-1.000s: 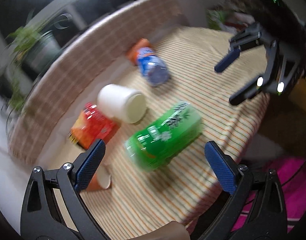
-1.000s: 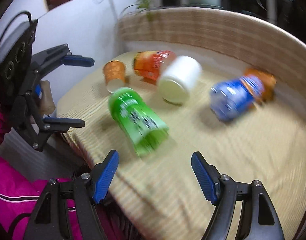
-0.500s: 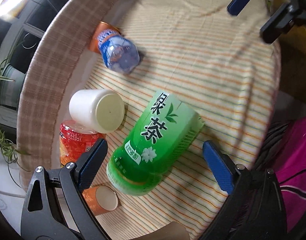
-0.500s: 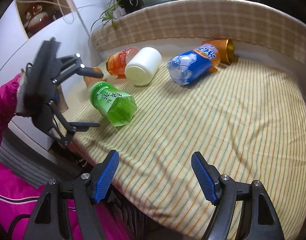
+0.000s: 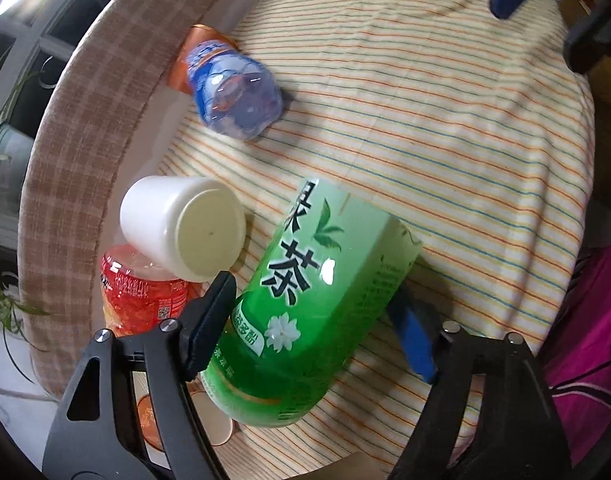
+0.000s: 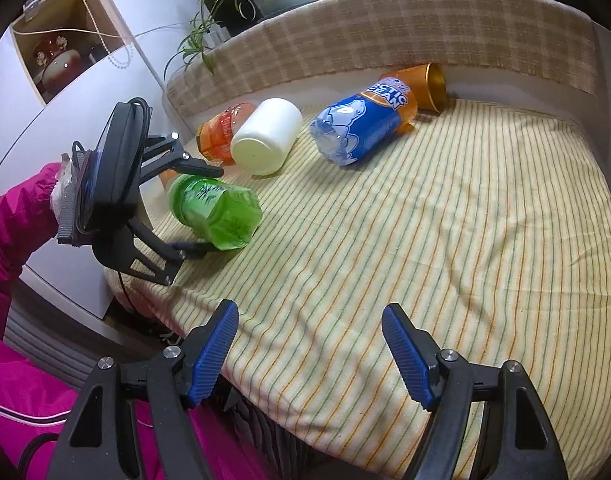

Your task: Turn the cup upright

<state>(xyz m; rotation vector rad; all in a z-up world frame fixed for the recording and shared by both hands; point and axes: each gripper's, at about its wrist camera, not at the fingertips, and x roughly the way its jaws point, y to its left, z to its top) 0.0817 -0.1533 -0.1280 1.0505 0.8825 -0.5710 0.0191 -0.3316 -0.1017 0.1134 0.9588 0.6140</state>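
A translucent green cup [image 5: 305,300] printed with tea lettering is seen lying on its side near the left edge of the striped table [image 6: 445,240], beside a white cup [image 5: 185,228]. Open cloth is left toward the right edge. The left gripper [image 5: 309,320] is set around the green cup, its fingers at either flank; firm contact cannot be told. The right gripper [image 6: 311,344] is held spread over the near edge.

"ARCTIC OCEAN" on blue cup [image 6: 361,126]
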